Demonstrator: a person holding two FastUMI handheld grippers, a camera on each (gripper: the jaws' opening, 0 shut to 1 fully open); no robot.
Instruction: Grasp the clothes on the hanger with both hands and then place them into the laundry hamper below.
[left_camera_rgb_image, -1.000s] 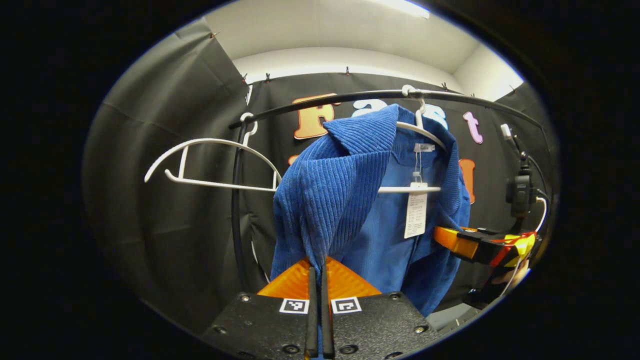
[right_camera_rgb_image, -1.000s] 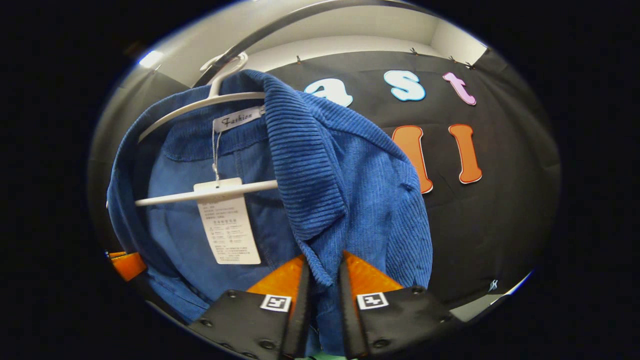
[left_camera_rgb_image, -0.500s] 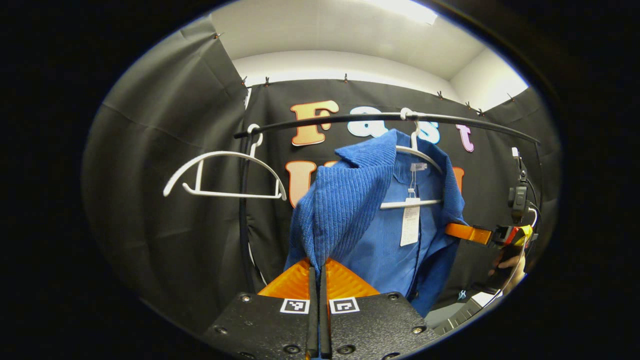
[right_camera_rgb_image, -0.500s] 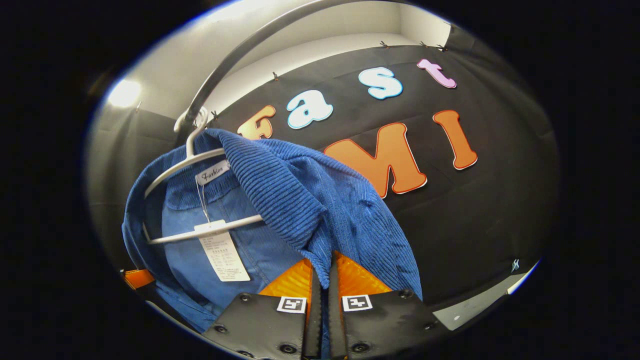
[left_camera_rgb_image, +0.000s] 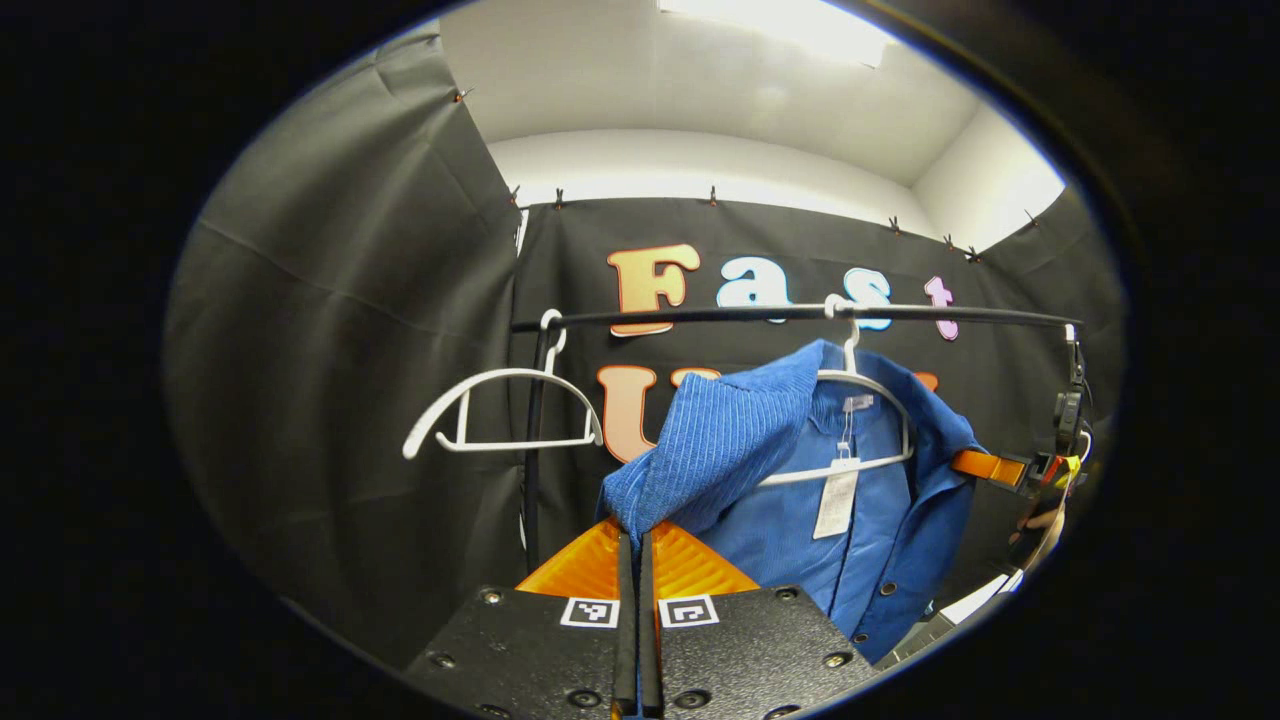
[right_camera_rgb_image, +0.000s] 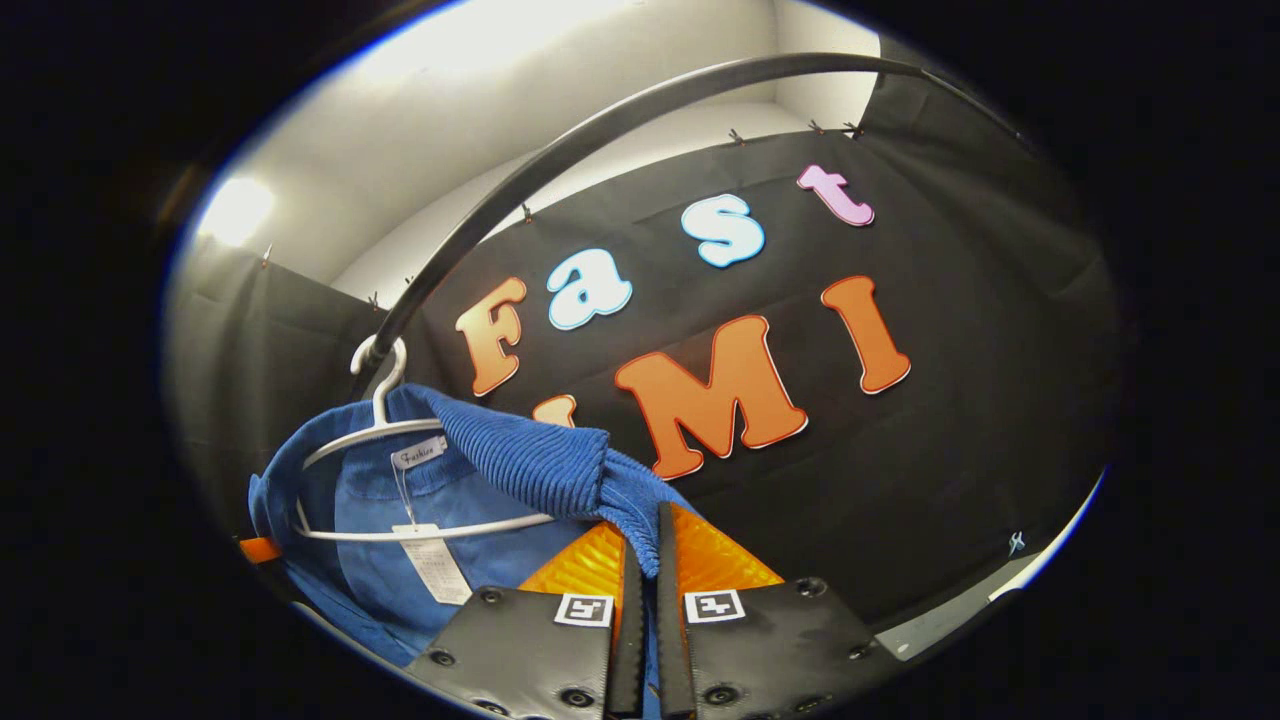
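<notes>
Left gripper (left_camera_rgb_image: 632, 545): your jaws stand closed to a thin slit, and both fingers pinch a fold of the blue corduroy jacket (left_camera_rgb_image: 800, 470) right at their tips.
Right gripper (right_camera_rgb_image: 648, 545): your jaws are likewise drawn almost together, with a ribbed fold of the same jacket clamped between the two fingers. In the left gripper view this gripper appears as an orange finger at the jacket's far edge, right of your left jaws, with part of a hand (left_camera_rgb_image: 1040, 520) behind it.
Blue corduroy jacket: it is stretched from each pair of jaws up and away to the white hanger (left_camera_rgb_image: 860, 400), on which its collar region still sits; the front hangs open below.
White hanger: it hooks over the black rail (left_camera_rgb_image: 790, 314), above and beyond your left jaws; in the right gripper view it lies up and to the left of the jaws.
Paper tag (left_camera_rgb_image: 833, 498): it dangles on a string inside the jacket, just under the hanger's lower bar.
Empty hanger (left_camera_rgb_image: 505, 410): a second white hanger hangs bare at the rail's end, up and left of your left jaws, well apart from the jacket.
Container: I cannot tell where the laundry hamper stands, nor what it holds.
</notes>
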